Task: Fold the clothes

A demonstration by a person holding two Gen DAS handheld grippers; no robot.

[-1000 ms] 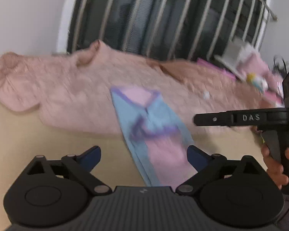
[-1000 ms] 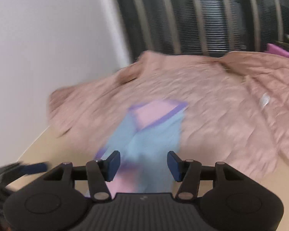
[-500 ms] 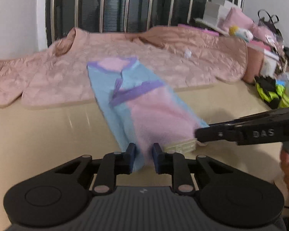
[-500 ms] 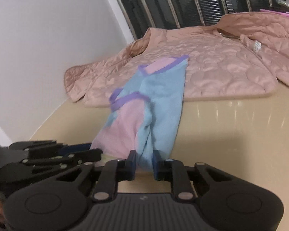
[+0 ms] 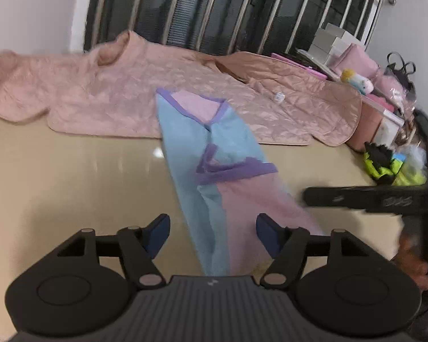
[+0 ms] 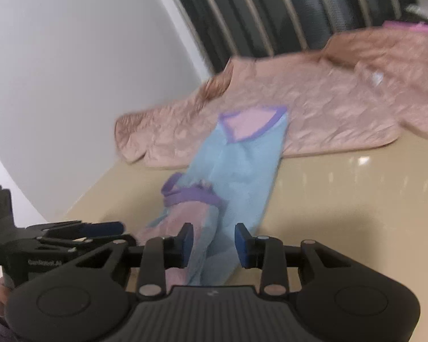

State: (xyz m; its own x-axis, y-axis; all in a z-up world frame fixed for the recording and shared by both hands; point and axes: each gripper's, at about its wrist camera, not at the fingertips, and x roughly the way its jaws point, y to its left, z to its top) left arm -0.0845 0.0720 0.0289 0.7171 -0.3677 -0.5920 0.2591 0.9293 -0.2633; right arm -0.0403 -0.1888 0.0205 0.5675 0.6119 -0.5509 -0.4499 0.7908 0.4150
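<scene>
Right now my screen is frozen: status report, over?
Both grippers, left and right, opening astride blue-pink garment. Garment flat on table. Pink jacket beneath far end.

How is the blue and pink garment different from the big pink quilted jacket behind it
The blue and pink garment is thin, smooth fabric with purple trim, while the quilted jacket is puffy, stitched, and one plain pink. The garment is folded into a narrow strip; the jacket is spread wide and open. The garment's near end lies between the left gripper pads, and the jacket sits untouched by the window bars. Both lie on the beige table, the garment's far end overlapping the jacket.
</scene>
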